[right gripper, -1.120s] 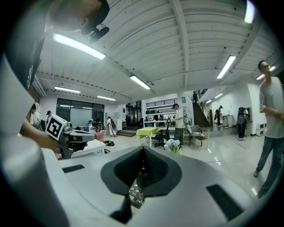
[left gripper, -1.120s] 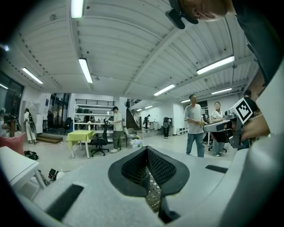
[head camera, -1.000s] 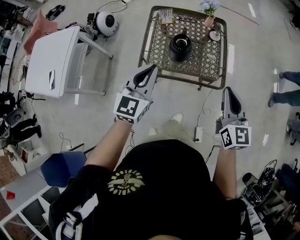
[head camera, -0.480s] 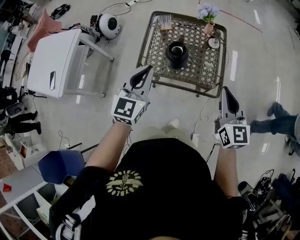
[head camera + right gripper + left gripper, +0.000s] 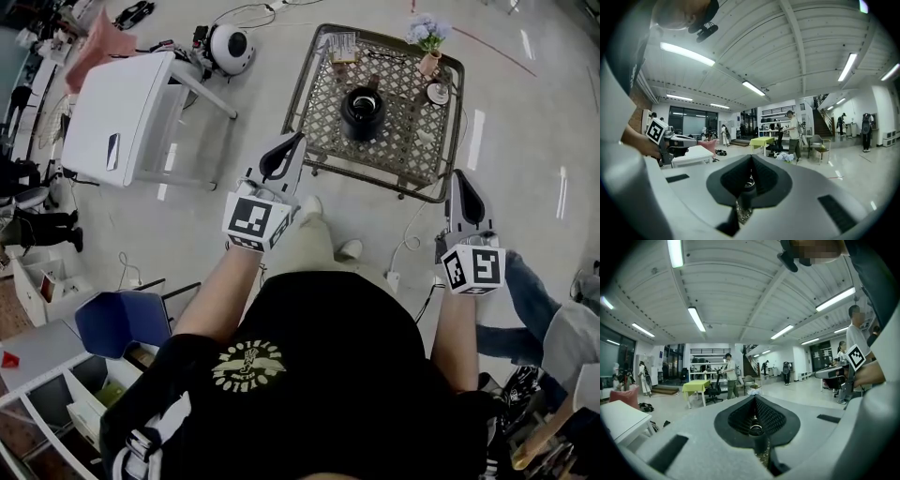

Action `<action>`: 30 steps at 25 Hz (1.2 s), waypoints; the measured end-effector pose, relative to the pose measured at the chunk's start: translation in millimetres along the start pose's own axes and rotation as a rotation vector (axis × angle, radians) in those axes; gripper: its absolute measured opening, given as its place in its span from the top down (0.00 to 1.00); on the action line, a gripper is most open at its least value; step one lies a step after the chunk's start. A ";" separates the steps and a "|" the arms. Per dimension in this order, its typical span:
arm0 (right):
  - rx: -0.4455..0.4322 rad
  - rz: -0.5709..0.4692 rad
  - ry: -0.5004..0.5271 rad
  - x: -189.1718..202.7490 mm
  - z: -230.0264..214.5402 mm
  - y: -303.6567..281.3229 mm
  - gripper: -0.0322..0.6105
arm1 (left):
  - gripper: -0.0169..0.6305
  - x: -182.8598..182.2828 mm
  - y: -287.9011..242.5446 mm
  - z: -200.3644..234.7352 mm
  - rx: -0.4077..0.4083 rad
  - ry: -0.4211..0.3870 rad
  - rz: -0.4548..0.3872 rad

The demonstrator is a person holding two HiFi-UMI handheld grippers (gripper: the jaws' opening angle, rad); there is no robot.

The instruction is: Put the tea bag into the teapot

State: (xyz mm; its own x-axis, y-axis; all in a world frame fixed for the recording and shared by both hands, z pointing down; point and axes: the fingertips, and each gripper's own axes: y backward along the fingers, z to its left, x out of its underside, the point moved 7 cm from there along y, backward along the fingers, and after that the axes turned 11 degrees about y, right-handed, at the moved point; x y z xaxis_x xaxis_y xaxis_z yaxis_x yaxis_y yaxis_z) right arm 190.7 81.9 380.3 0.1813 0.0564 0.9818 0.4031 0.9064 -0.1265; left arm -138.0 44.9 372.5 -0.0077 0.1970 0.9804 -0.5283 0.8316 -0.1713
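Head view: teapot at 12 o'clock is nearer; left gripper and right gripper fingers closed, empty, likely approaching.

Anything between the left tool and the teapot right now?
In the head view, only the metal table lies between the left tool and the teapot: its near rim and bare lattice top. Nothing stands on that stretch.

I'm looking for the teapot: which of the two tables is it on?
The metal lattice table, black teapot at its middle; the white table stands left of it.
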 end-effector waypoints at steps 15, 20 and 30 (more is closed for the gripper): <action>0.056 0.007 0.006 -3.7 -18.5 -39.8 0.94 | 0.98 -16.6 -60.9 19.9 0.086 -0.020 -0.008; 0.074 0.023 0.009 -0.5 -28.0 -62.2 0.94 | 0.98 -11.6 -89.5 36.5 0.104 -0.009 0.016; 0.111 0.057 -0.002 -1.5 -48.8 -99.7 0.94 | 0.98 -22.5 -142.4 54.9 0.169 -0.018 0.050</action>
State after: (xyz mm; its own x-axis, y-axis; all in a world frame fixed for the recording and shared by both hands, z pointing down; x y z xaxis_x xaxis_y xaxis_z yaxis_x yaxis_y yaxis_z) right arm 194.0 -29.0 384.5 0.1995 0.1100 0.9737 0.2904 0.9424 -0.1660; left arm -109.2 -106.5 380.2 -0.0520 0.2252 0.9729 -0.6617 0.7219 -0.2025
